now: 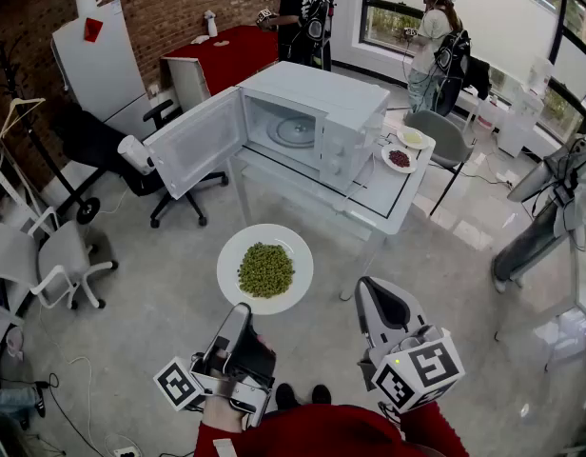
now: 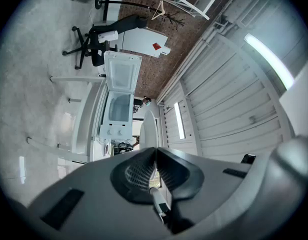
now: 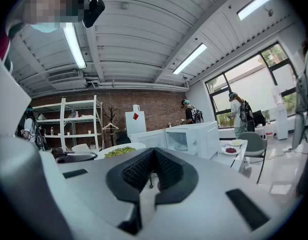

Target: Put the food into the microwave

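Note:
A white plate [image 1: 238, 255] heaped with green peas [image 1: 265, 269] hangs level in front of me, above the floor. My left gripper [image 1: 242, 312] is shut on the plate's near rim. In the left gripper view the plate [image 2: 150, 129] stands edge-on, rising out of the shut jaws of the left gripper [image 2: 155, 151]. My right gripper [image 1: 379, 298] is shut and holds nothing, to the right of the plate. In the right gripper view the peas [image 3: 119, 151] lie left of its jaws. The white microwave [image 1: 317, 122] stands on a table ahead with its door [image 1: 193, 141] swung open to the left. Its glass turntable [image 1: 295, 131] is bare.
The white table [image 1: 388, 203] also carries a plate of red food [image 1: 400, 158] and a second small plate [image 1: 412, 138], both to the microwave's right. Office chairs [image 1: 169, 174] stand left of the table and a grey chair [image 1: 445, 141] right. Two people stand at the back.

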